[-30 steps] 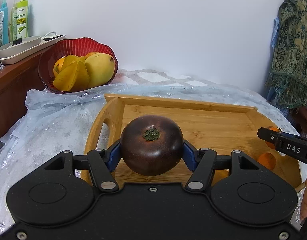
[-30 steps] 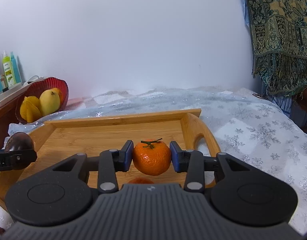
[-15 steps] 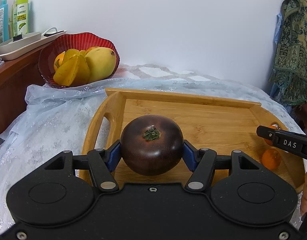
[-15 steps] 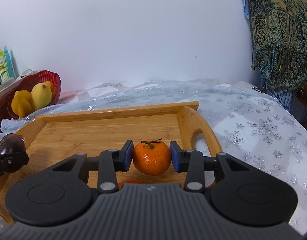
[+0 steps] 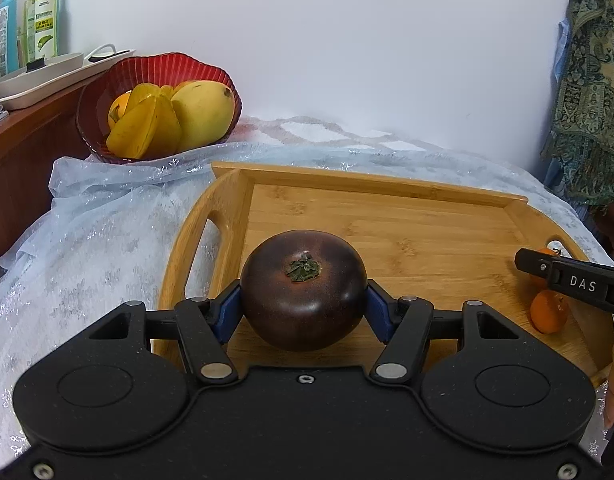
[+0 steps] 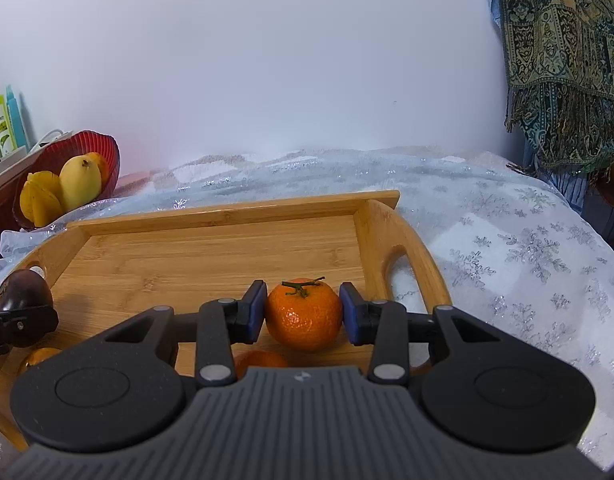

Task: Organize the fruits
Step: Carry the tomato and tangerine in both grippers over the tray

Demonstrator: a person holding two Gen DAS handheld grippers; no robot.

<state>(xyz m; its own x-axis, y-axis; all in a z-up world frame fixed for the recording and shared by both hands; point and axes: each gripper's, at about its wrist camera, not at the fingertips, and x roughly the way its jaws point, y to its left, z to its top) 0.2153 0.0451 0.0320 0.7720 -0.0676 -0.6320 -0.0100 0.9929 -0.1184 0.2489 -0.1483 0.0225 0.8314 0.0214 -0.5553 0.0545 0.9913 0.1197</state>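
Observation:
My left gripper (image 5: 303,304) is shut on a dark purple-brown round fruit (image 5: 303,280) and holds it over the left end of the wooden tray (image 5: 387,196). My right gripper (image 6: 303,312) is shut on a tangerine (image 6: 303,316) with a green stem, over the tray's (image 6: 227,212) right end. The right gripper's finger (image 5: 567,280) shows at the right of the left wrist view, with another tangerine (image 5: 549,312) lying on the tray below it. More orange fruit (image 6: 259,360) lies on the tray under the right gripper.
A red bowl (image 5: 155,68) with a mango (image 5: 203,108), starfruit (image 5: 143,128) and an orange stands at the back left by a wooden shelf with bottles (image 5: 43,12). A patterned shawl (image 6: 563,48) hangs at the right. A snowflake cloth (image 6: 527,248) covers the table.
Both grippers have lowered and moved slightly toward the tray with their fruits still held. The bowl has shifted a little in both views.

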